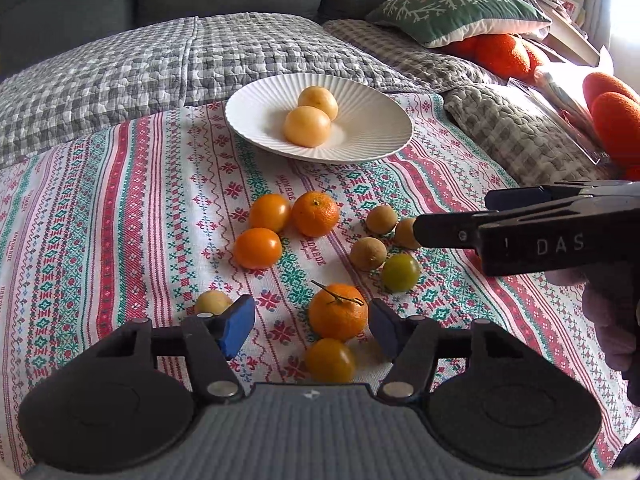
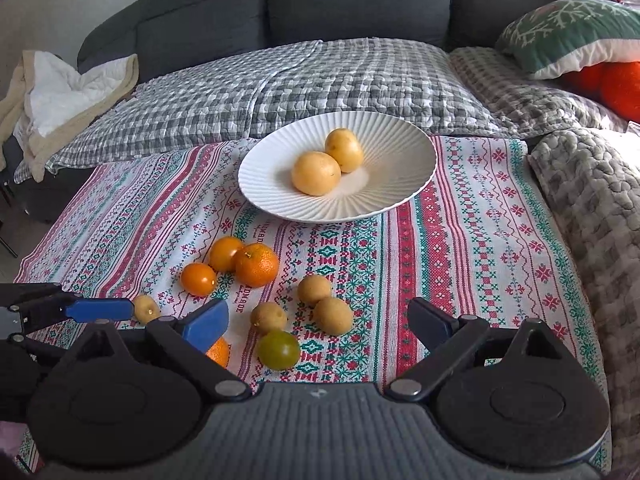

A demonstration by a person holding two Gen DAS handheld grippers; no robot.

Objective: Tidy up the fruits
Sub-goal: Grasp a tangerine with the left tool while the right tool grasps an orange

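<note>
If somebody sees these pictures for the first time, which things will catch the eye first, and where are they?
First the white plate at the far side of the patterned cloth, holding two pale yellow fruits. Next, the bright orange fruits scattered on the cloth nearer the cameras. In the left wrist view, the left gripper has its blue pads either side of a stemmed orange, not yet touching it.

I'm in a home living room: grey sofa straight ahead of my grippers, checked quilt over its seat, snowflake cushion ahead-right, patterned tablecloth underneath.
</note>
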